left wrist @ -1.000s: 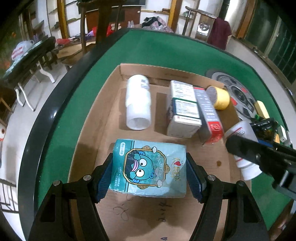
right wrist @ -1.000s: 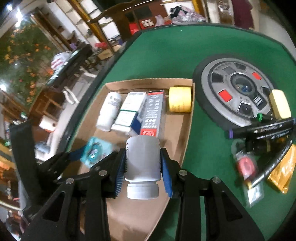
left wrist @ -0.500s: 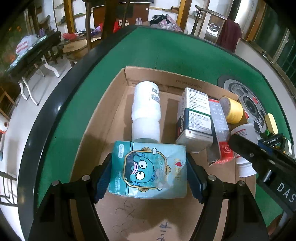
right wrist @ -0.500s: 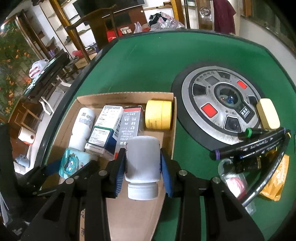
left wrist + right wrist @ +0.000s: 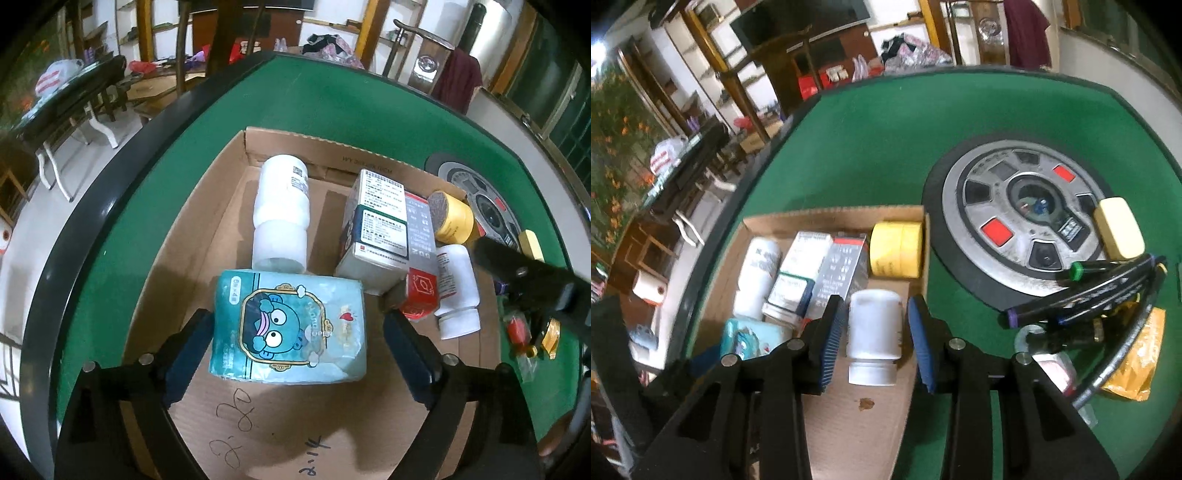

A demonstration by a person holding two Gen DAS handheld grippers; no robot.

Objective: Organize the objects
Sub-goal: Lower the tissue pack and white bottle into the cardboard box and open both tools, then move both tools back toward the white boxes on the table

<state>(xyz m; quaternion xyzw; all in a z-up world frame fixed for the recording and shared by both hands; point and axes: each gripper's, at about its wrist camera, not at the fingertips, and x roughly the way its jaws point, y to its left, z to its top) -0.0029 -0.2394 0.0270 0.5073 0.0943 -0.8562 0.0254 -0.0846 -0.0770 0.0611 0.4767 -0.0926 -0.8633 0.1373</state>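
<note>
A teal tissue pack (image 5: pixel 288 332) with a cartoon face lies on the floor of the shallow cardboard box (image 5: pixel 184 280). My left gripper (image 5: pixel 297 347) straddles it with its jaws opening, and a gap shows beside the right pad. A small white bottle (image 5: pixel 873 332) lies in the box (image 5: pixel 849 424), cap toward me. It sits between the blue pads of my right gripper (image 5: pixel 874 332), with narrow gaps on both sides. In the left wrist view the same bottle (image 5: pixel 458 291) rests beside a grey-and-red carton (image 5: pixel 421 258).
The box also holds a large white bottle (image 5: pixel 282 214), a white-and-green carton (image 5: pixel 380 229) and a yellow tape roll (image 5: pixel 452 218). On the green table to the right lie a round grey disc (image 5: pixel 1023 221), markers (image 5: pixel 1089 295), a yellow block (image 5: pixel 1119 227) and an orange packet (image 5: pixel 1134 358).
The left jaws have spread off the tissue pack, which they gripped before. The small bottle, clamped in the right pads earlier, now lies lower on the box floor, clear of them.
</note>
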